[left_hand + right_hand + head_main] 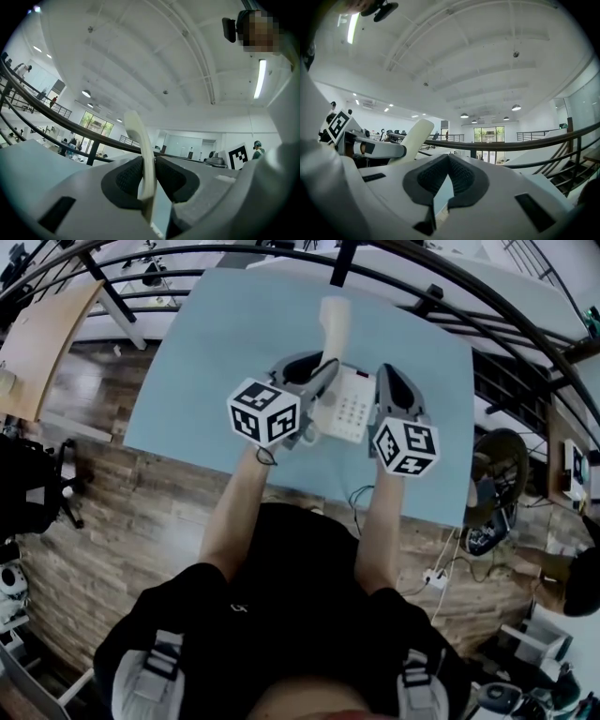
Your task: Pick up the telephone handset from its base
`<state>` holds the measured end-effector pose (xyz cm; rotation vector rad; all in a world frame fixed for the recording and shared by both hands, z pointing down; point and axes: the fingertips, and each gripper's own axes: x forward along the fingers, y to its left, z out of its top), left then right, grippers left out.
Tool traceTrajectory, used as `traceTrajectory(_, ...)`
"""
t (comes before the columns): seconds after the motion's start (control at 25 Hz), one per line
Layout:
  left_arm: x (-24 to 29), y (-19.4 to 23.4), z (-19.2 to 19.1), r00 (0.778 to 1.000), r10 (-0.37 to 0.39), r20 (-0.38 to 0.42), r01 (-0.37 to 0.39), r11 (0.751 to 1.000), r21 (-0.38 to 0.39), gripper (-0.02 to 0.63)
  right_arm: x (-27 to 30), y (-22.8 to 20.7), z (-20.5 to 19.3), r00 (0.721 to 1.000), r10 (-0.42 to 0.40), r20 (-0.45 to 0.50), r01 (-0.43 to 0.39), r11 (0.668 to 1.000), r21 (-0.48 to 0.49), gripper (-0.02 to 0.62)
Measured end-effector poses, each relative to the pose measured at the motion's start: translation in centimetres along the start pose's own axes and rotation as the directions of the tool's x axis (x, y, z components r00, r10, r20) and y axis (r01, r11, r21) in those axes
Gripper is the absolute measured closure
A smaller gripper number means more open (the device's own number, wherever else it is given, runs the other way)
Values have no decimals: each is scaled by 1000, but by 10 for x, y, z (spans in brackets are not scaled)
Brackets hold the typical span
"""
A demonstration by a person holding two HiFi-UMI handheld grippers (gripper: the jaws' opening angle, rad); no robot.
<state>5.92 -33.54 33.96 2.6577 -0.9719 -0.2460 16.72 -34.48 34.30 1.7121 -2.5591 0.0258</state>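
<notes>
Telephone handset (333, 324): pinched edge-on between the ribbed pads (127, 177) of the left tongs (319, 379), gripped low on the cream body so that most of its length juts out past the tips. Held above and beyond the base (352, 409), seemingly clear of the cradle, though the head view cannot quite confirm a gap under the near end. Narrow side presented to the pads, likely because the flat faces would be too broad for a firm squeeze.

Right tongs (390, 376): pressed together at the tips on nothing, parked just beside the right edge of the base, near the keypad (349, 411). Probably there to steady the base should the cord tug it, or simply kept out of the way. Pointing level, side by side with the left pair.

Base: flat on the pale blue worktop (206, 352), between the two arms, keypad facing up.

Judged nearly done: lift apparently made, with only full clearance from the cradle left to confirm.
</notes>
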Motion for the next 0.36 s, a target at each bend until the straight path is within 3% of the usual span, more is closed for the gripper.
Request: traceTrajectory(0.36, -17, 10, -8, 1000, 16, 9, -16, 999, -38, 518, 2, 11, -7, 1000, 23, 5, -23, 1000, 4, 599)
